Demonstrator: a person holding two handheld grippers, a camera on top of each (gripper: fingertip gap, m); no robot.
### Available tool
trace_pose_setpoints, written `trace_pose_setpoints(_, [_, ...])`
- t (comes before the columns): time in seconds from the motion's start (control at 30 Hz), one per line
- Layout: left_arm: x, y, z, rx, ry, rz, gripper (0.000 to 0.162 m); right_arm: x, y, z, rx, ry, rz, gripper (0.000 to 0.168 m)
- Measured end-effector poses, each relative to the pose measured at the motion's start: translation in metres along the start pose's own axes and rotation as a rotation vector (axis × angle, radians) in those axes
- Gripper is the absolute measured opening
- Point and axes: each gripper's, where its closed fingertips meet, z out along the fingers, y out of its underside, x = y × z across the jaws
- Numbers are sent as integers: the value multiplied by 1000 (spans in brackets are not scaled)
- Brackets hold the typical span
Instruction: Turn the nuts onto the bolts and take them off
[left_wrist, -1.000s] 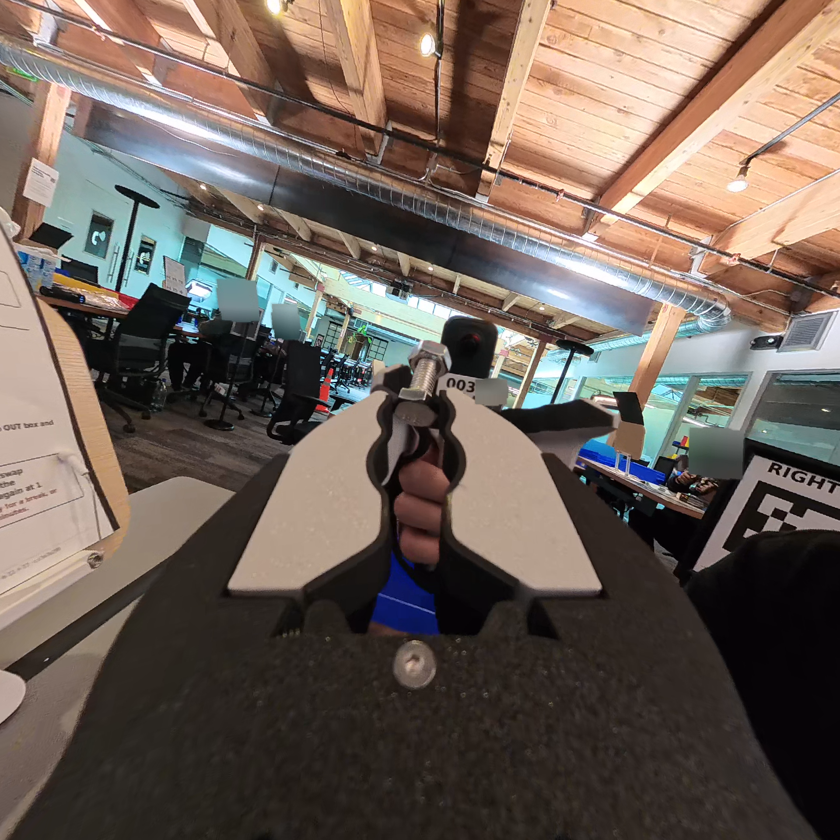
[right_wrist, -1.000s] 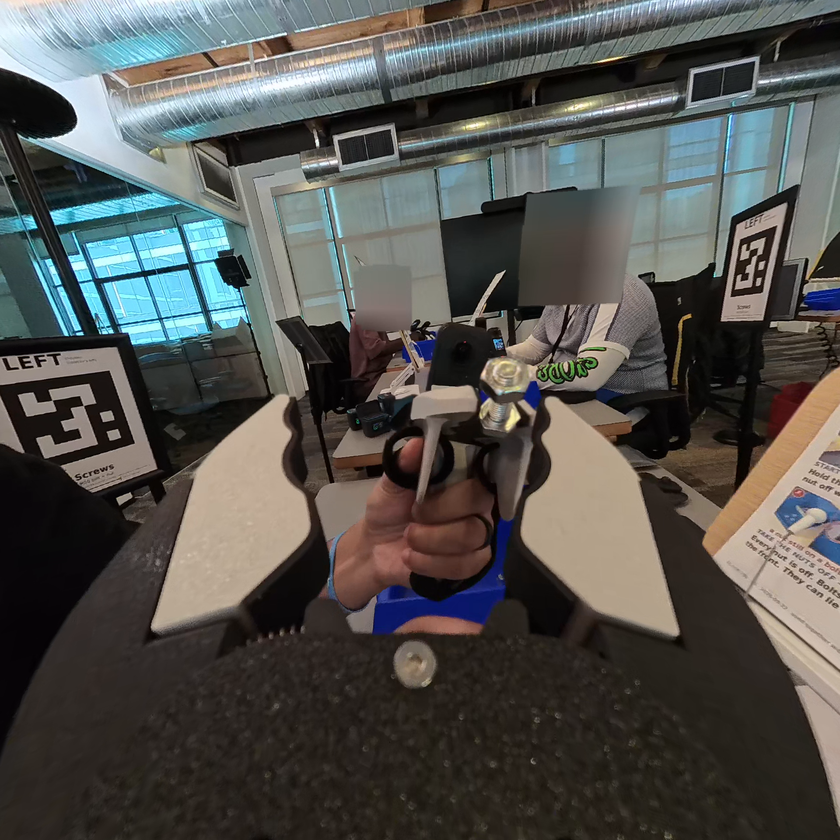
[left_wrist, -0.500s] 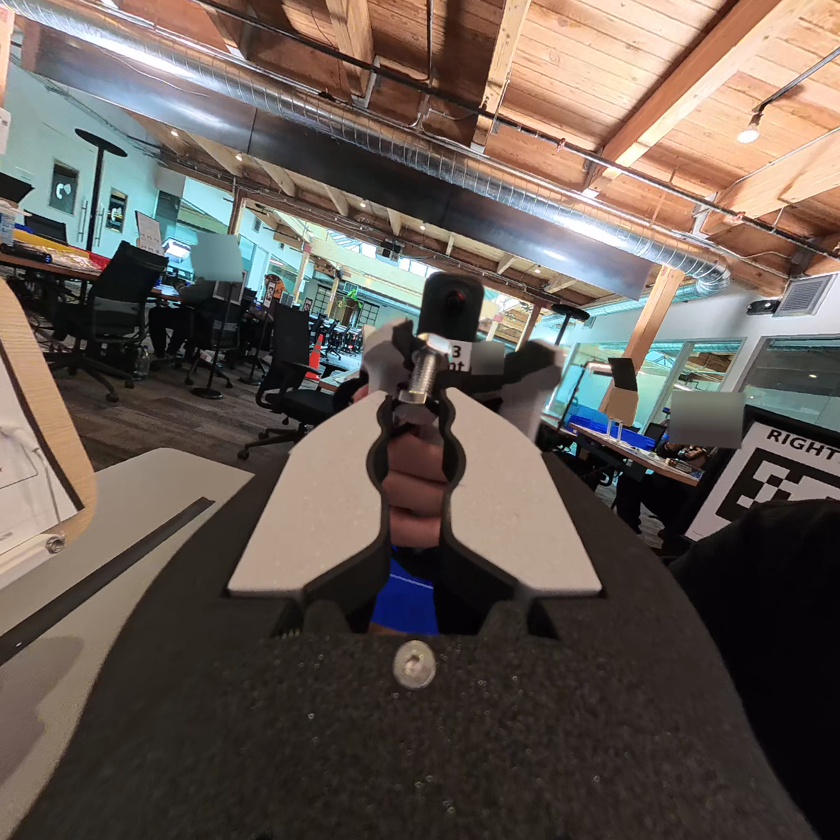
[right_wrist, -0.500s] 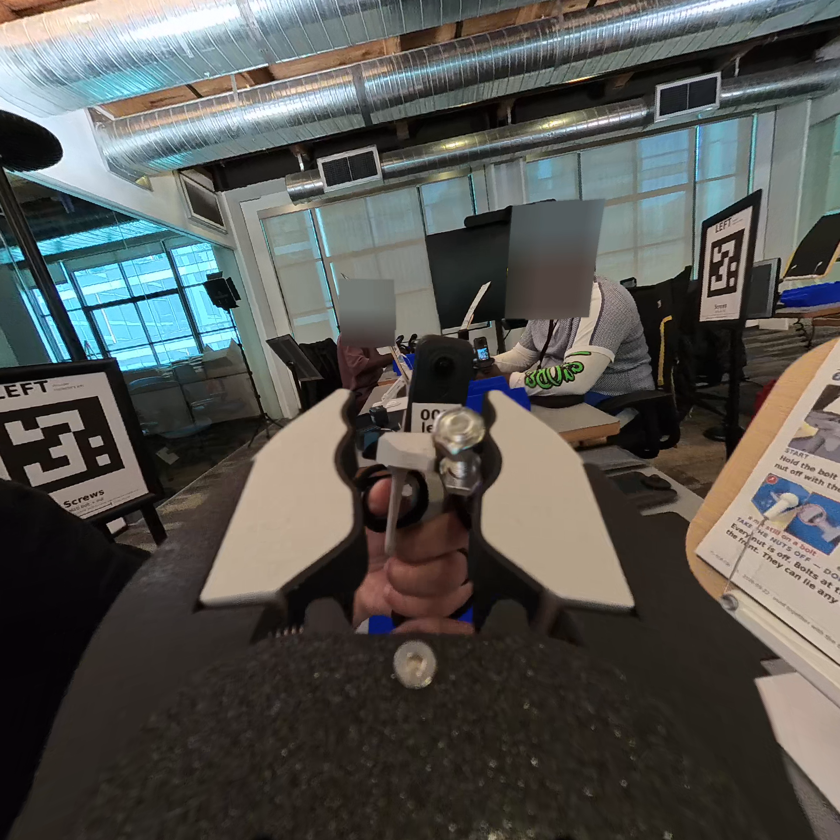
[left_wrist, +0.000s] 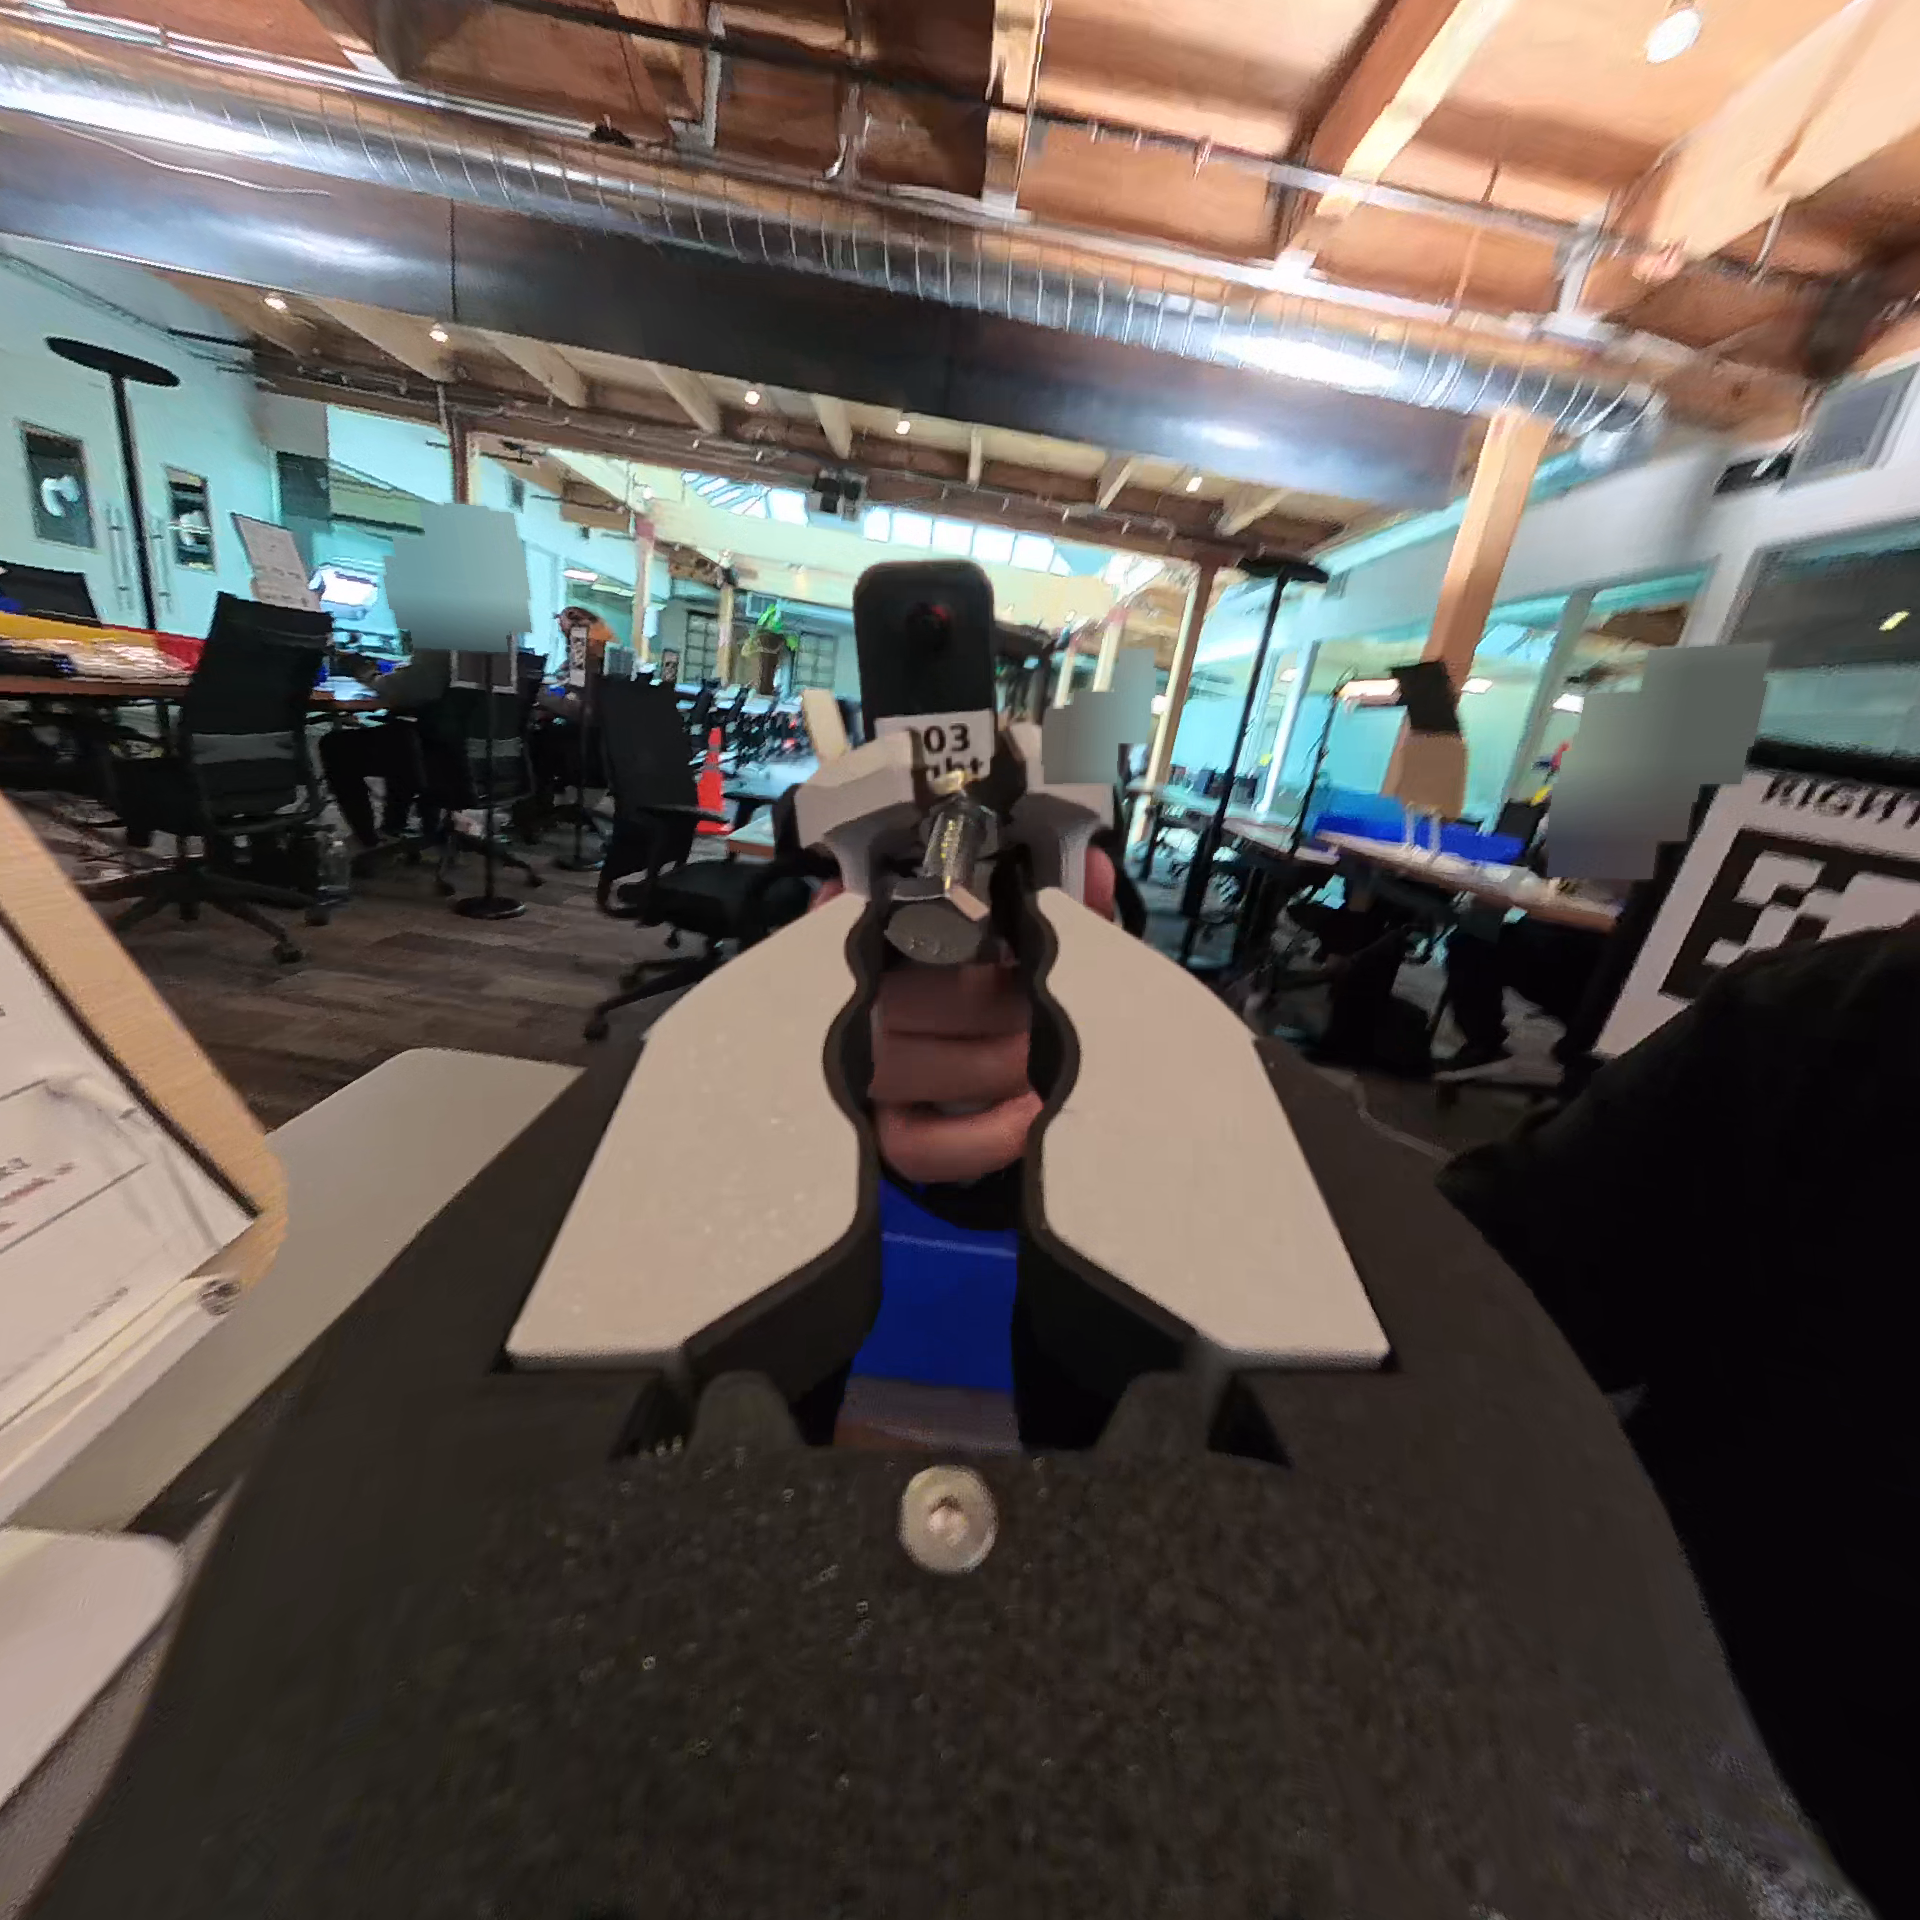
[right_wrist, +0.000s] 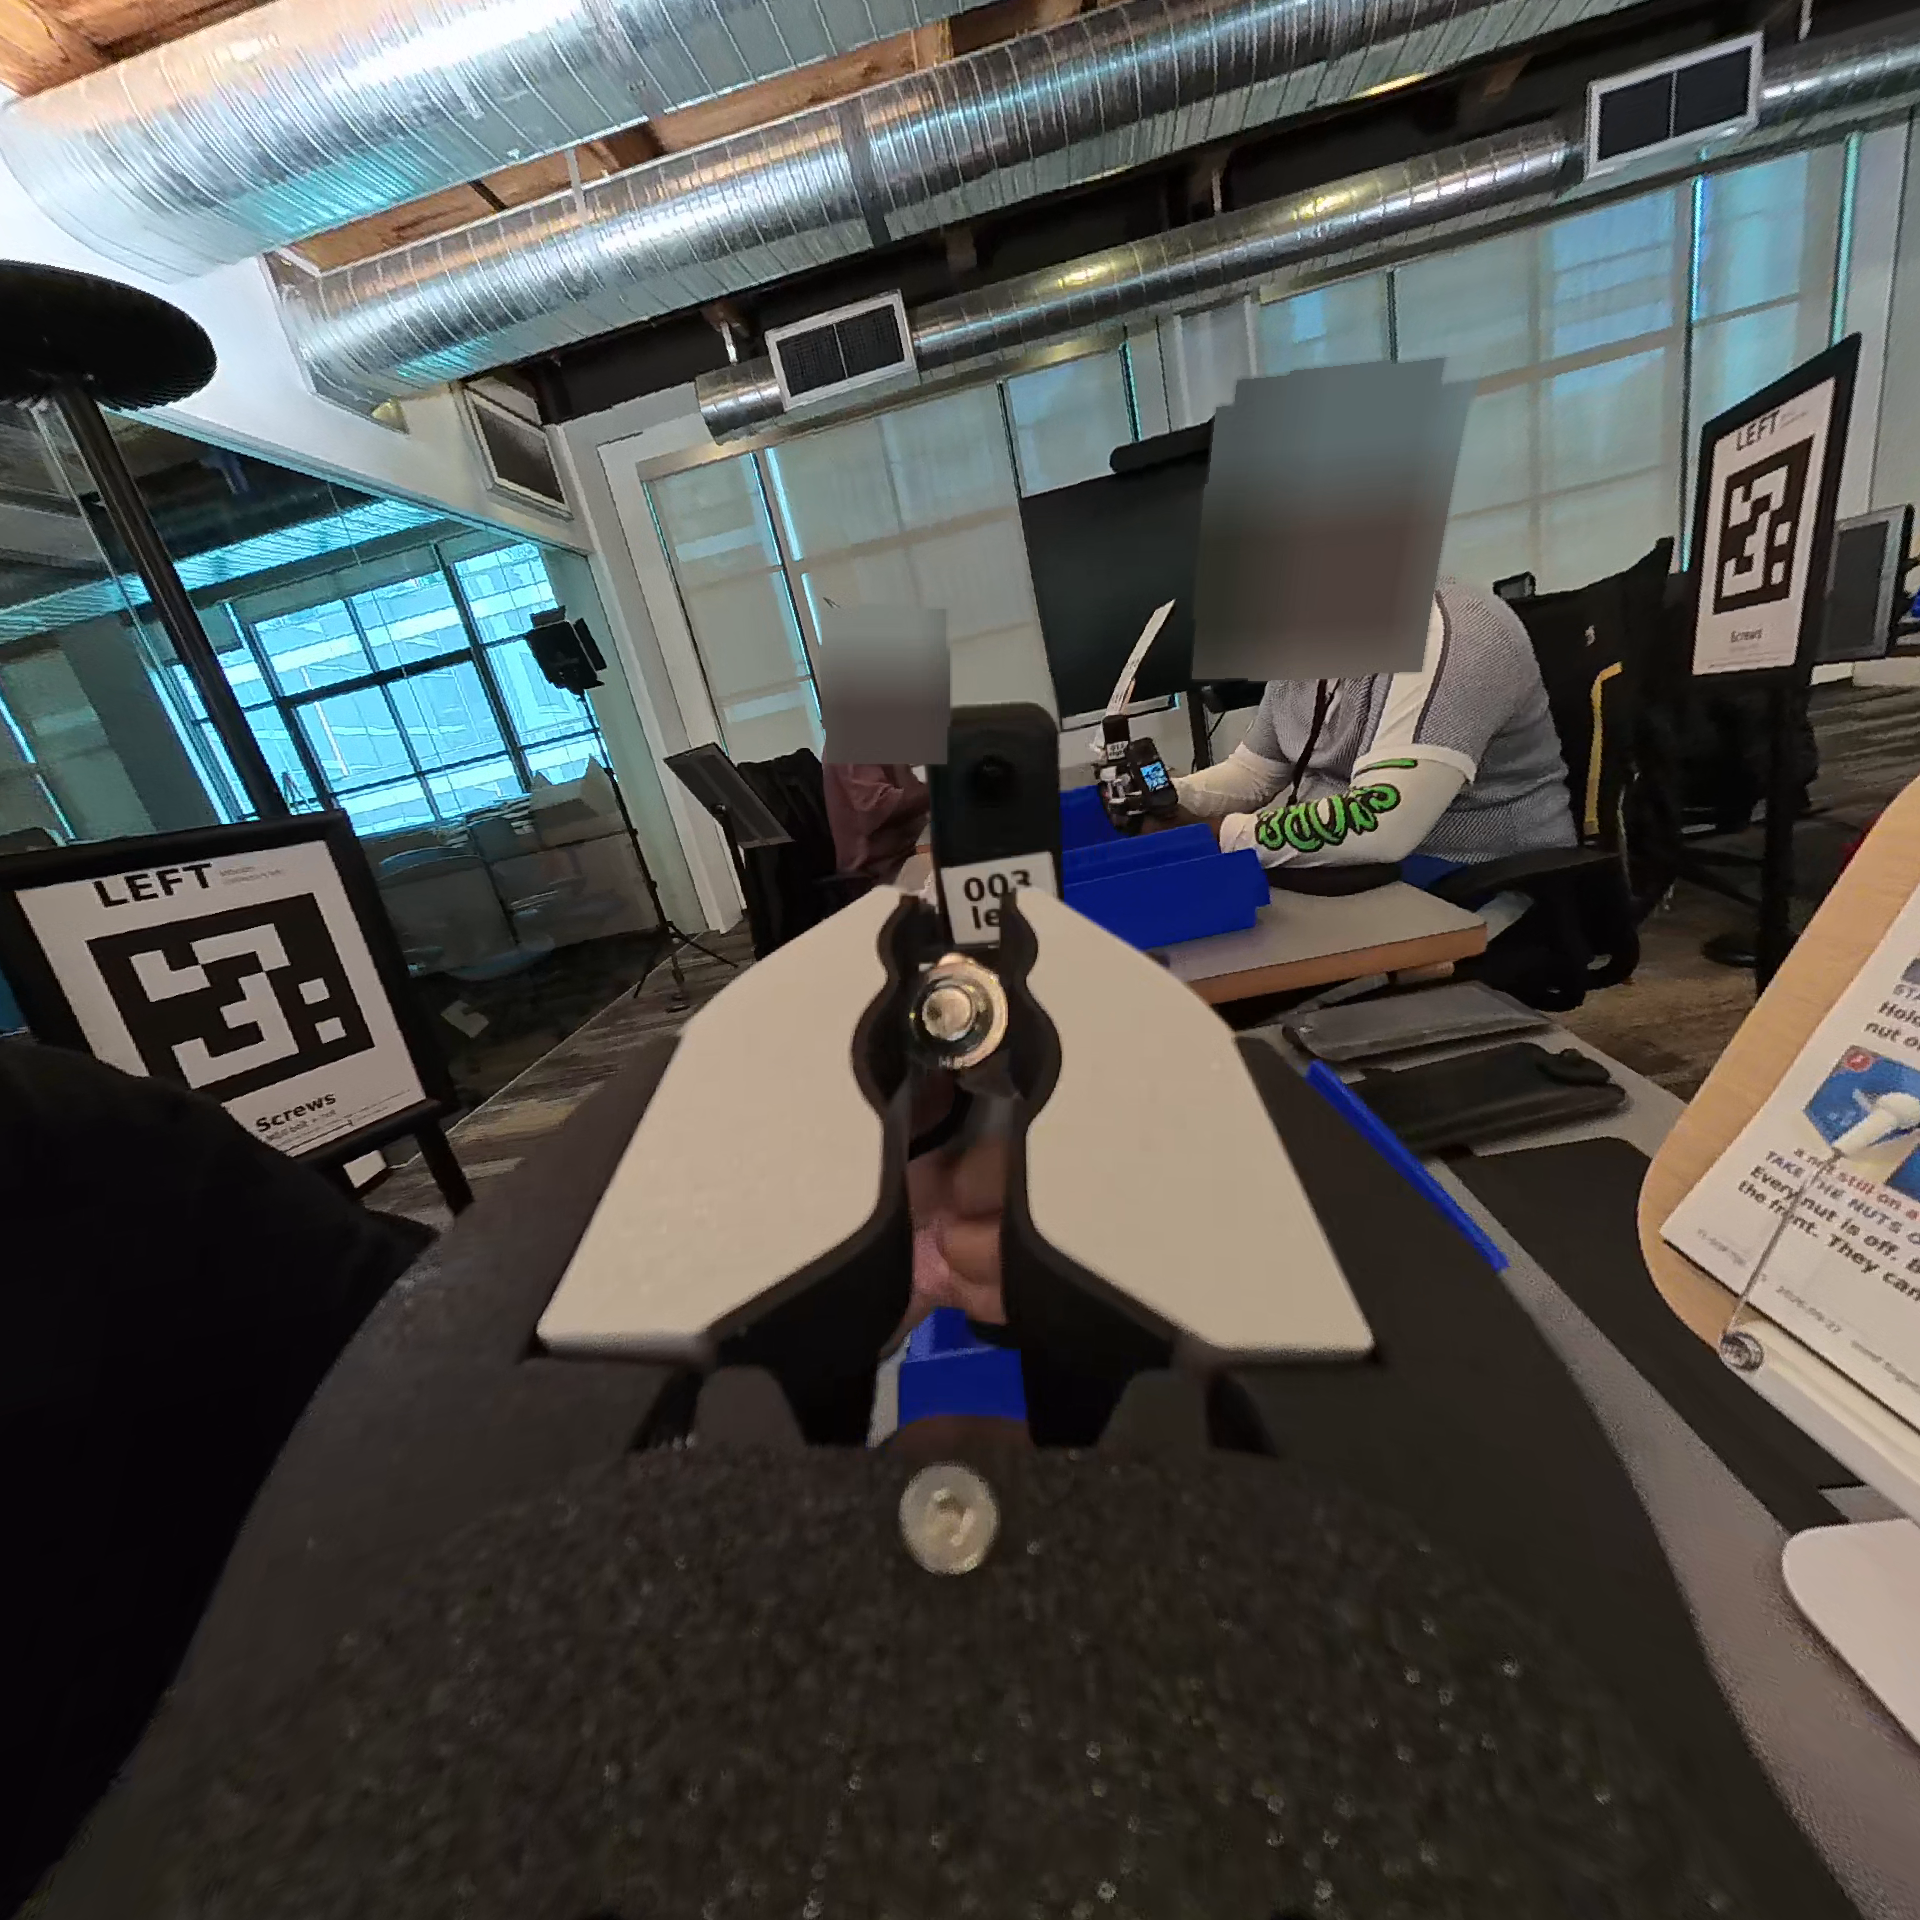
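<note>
Left tongs (left_wrist: 951, 940) pinch the hex head of a steel bolt (left_wrist: 940, 894); its threaded shank points away toward the right tongs, which face it head-on in the left wrist view. Right tongs (right_wrist: 956, 1023) are pressed onto the nut (right_wrist: 954, 1014), with the bolt end showing in its centre. Both tools are held up in mid-air, tip to tip, above the counter (left_wrist: 416, 1122). A hand (left_wrist: 951, 1070) grips the far tool's handle. A marker sign (right_wrist: 223, 987) stands far left in the right wrist view, and an instruction sheet (right_wrist: 1829, 1195) sits at the right.
</note>
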Motion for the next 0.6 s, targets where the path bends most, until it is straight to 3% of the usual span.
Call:
trace_pose_setpoints(0.2, [-11,23,-4,-231,-164,231,26,6,12,3,-70,23,98,14])
trace_pose_setpoints(0.6, [-21,29,-10,-315,-258,340,23,23,26,5,-153,187,199,14])
